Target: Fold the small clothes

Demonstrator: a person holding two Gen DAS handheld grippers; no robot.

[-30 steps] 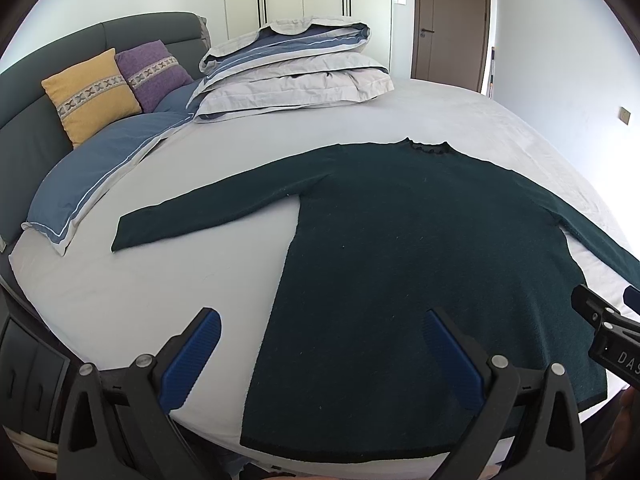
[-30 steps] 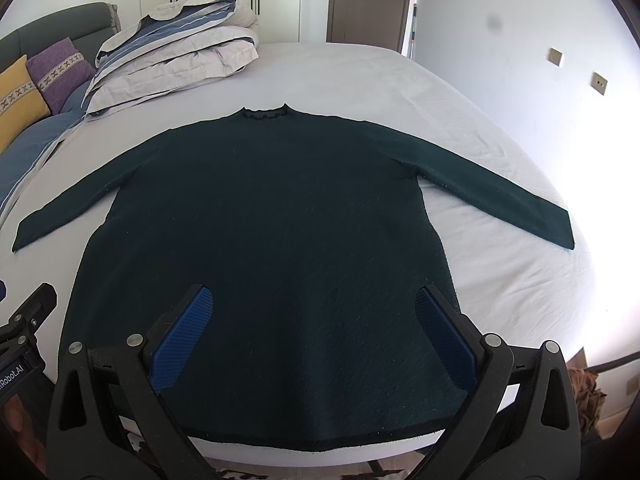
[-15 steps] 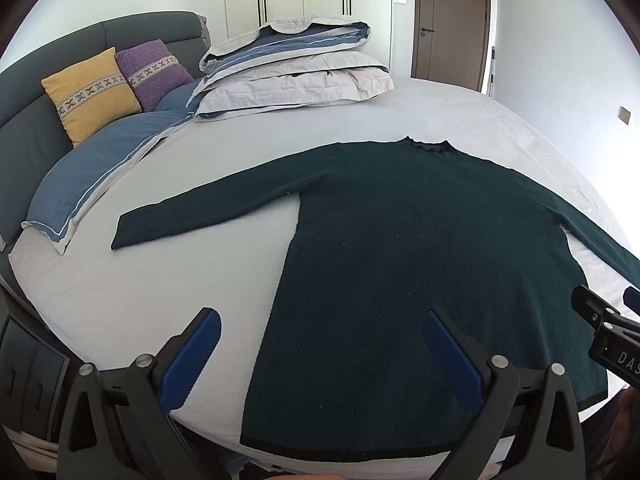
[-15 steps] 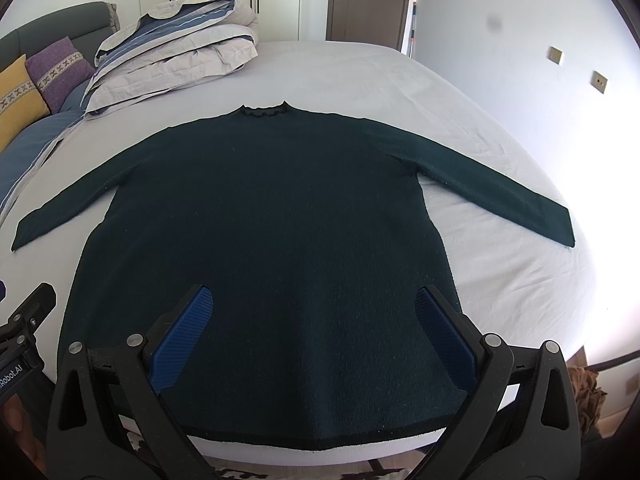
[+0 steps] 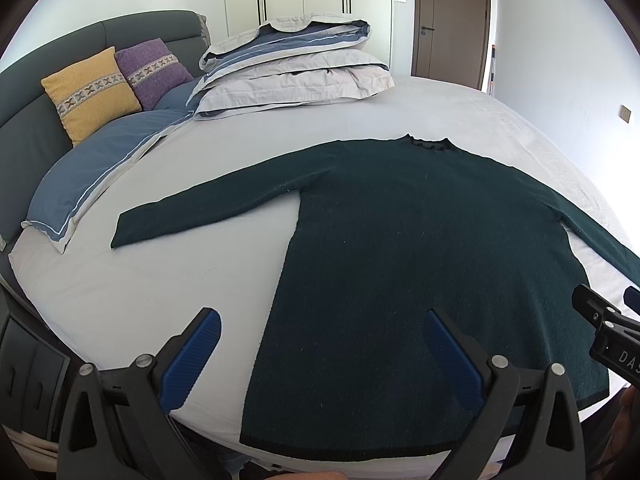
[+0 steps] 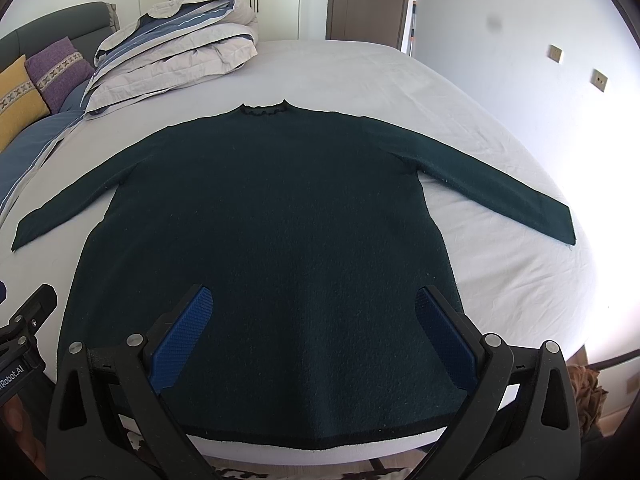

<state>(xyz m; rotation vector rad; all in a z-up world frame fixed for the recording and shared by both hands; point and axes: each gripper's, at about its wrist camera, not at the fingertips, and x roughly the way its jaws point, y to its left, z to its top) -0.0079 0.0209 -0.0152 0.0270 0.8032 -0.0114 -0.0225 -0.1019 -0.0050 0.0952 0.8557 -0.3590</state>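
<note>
Dark green sweater spread flat on the bed, both claws released above its hem.

The sweater (image 6: pixel 264 224) lies face down near the foot edge of the bed (image 6: pixel 360 76), sleeves out toward both side edges. The left claw (image 5: pixel 320 356) and right claw (image 6: pixel 312 336) hover, gaping, grasping nothing.

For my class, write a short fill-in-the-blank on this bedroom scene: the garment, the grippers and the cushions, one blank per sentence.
1. The dark green sweater lies flat on the ____.
2. Both its sleeves are spread ____ to the sides.
3. The fingers of the left gripper and right gripper are ____ and hold nothing.
4. Beside the yellow cushion leans a ____ one.

Missing words: bed; out; open; purple
</note>
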